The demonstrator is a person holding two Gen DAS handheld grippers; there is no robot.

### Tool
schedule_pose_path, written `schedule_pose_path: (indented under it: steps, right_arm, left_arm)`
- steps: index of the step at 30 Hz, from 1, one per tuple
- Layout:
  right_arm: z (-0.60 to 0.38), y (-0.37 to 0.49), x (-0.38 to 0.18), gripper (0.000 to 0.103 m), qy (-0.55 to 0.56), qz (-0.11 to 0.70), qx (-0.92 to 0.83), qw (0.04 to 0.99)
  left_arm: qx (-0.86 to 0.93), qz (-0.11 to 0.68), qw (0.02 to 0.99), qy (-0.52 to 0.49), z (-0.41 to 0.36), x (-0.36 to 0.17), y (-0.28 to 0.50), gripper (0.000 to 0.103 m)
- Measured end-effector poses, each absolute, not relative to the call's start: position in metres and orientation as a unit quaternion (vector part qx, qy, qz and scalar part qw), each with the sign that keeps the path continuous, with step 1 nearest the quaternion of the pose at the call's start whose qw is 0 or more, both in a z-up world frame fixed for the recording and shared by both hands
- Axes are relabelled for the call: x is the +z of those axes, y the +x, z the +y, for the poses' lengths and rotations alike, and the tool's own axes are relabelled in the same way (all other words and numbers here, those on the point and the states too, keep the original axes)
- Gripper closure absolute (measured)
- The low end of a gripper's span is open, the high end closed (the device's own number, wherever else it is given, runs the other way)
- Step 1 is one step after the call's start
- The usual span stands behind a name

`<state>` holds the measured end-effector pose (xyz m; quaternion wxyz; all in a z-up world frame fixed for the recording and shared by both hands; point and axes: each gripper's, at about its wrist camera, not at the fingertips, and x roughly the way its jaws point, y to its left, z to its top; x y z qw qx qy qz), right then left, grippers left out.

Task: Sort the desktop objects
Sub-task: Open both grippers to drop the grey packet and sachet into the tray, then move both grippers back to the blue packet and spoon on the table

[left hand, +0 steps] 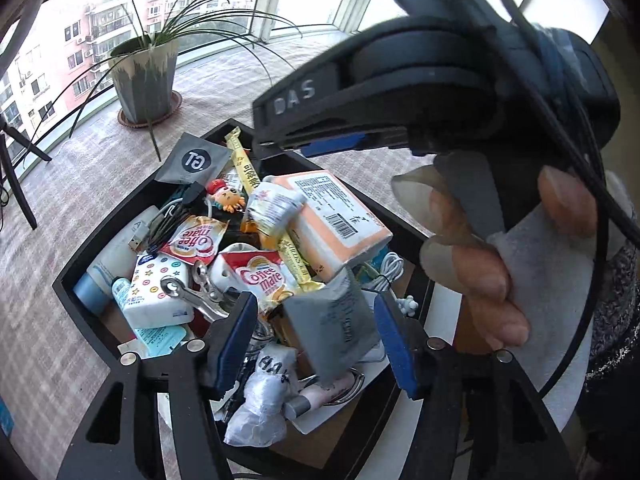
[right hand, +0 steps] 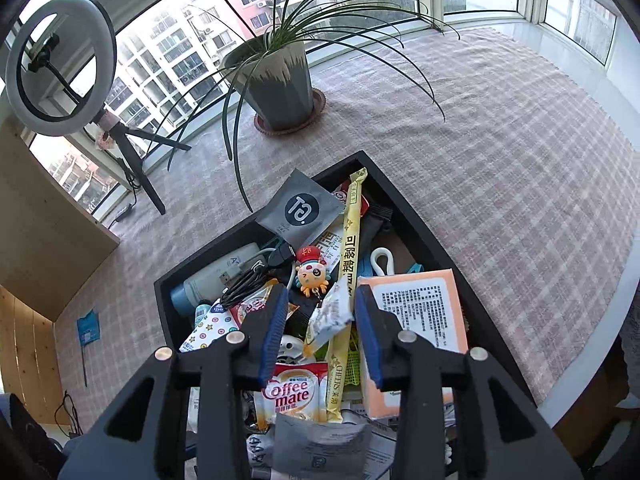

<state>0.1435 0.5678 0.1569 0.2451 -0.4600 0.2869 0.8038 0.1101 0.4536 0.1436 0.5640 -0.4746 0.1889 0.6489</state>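
Note:
A black tray (left hand: 100,248) (right hand: 420,232) on a checked tablecloth is heaped with small items. My left gripper (left hand: 316,344) hangs over its near end. Its blue pads stand apart, and a tilted grey sachet (left hand: 332,328) lies loose between them. My right gripper (right hand: 322,334) stands open over the middle of the tray. A small white and yellow sachet (right hand: 332,316) sits between its pads, unpressed. The left wrist view shows that gripper (left hand: 272,144) from the side, with a hand (left hand: 480,272) on its handle. An orange box (left hand: 340,216) (right hand: 424,312) lies at the tray's right.
Coffee mate sachets (left hand: 260,276) (right hand: 288,396), a grey pouch (right hand: 300,208), a long yellow stick pack (right hand: 348,272), cables and a toy octopus (right hand: 310,276) fill the tray. A potted plant (right hand: 276,84) stands behind it. A ring light (right hand: 60,64) stands at the far left.

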Motion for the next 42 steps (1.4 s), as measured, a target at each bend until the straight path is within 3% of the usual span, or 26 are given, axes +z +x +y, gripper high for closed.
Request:
schedule_pose_path:
  steps: [20, 29, 33, 42]
  right_arm:
    - [0.518, 0.095, 0.16, 0.068, -0.474, 0.251, 0.823, 0.19]
    - [0.453, 0.02, 0.161, 0.068, -0.493, 0.204, 0.84, 0.103]
    - [0.407, -0.019, 0.16, 0.058, -0.499, 0.161, 0.85, 0.049]
    - [0.301, -0.101, 0.147, 0.057, -0.511, 0.072, 0.855, -0.062]
  left_arm:
    - [0.72, 0.117, 0.455, -0.51, 0.336, 0.127, 0.017, 0.045]
    - [0.767, 0.072, 0.36, -0.526, 0.237, 0.11, -0.05, 0.046]
    - [0.785, 0.049, 0.316, -0.531, 0.192, 0.102, -0.08, 0.046]
    - [0.807, -0.011, 0.221, -0.548, 0.088, 0.076, -0.135, 0.047]
